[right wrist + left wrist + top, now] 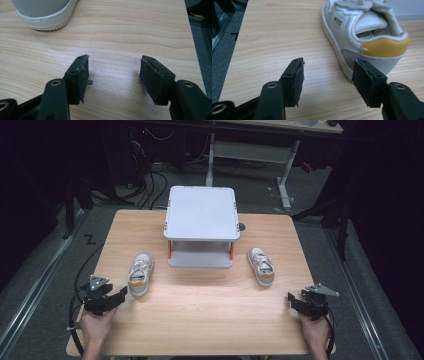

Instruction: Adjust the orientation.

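Left gripper: my jaws stand apart, empty, just behind left shoe's heel.
Right gripper: jaws apart, empty.
Between shoes: grey stand on table.

1. Ahead of the left gripper, the left shoe loses its toe past the top edge.
2. Ahead-left of the right gripper, the right shoe is cut to 1 sole end.
3. The rack's lower shelf is mostly hidden beneath its top.
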Demonstrator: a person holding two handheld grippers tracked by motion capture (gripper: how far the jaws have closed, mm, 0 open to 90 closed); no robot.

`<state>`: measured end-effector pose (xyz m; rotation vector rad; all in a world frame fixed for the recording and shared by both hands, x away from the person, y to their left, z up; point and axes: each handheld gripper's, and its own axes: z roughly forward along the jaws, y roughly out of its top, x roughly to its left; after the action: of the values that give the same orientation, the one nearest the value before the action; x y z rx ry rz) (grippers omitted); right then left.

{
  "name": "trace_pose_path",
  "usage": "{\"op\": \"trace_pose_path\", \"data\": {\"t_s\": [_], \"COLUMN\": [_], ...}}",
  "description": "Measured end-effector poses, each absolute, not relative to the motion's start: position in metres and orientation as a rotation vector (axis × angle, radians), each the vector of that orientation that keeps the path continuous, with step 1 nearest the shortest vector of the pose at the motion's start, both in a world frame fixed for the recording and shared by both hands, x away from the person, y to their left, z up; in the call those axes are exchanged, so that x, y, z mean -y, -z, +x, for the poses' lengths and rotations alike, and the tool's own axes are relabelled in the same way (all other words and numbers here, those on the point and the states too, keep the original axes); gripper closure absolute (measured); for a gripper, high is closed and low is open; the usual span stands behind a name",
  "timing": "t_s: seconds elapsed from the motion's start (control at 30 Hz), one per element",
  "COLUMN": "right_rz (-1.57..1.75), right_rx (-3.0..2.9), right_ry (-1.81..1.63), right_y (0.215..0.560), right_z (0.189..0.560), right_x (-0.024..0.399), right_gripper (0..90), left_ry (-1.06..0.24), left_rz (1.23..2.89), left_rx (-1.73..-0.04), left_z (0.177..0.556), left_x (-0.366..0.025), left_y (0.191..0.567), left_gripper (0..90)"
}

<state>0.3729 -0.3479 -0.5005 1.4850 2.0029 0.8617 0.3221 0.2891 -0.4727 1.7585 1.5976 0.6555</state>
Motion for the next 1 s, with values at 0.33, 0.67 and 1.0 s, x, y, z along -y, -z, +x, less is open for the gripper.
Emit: {"op": "trace_pose_path", "data": {"t_s": [0.33,0.67,1.0], "right_rz": [1.483,1.483,1.482], "right_rx": [-2.005,-2.007,-2.008], "right_ry": [-0.862,-0.863,-0.863], "right_y": [0.500,0.500,0.500], "right_z": [0.373,0.373,0.373], "right_x": [0.348,0.348,0.348], "right_gripper": [40.1,40.0,39.9], "left_ry": [-0.689,-0.672,-0.642], "left_rz": [1.788,1.817,1.932], "left_rx": [-1.547,-1.546,-1.567], "left_z": [0.333,0.349,0.380], "left_x": [-0.277,-0.275,-0.261], "left_y": [0.448,0.437,0.444], "left_gripper": [41.4,42.0,47.7]}}
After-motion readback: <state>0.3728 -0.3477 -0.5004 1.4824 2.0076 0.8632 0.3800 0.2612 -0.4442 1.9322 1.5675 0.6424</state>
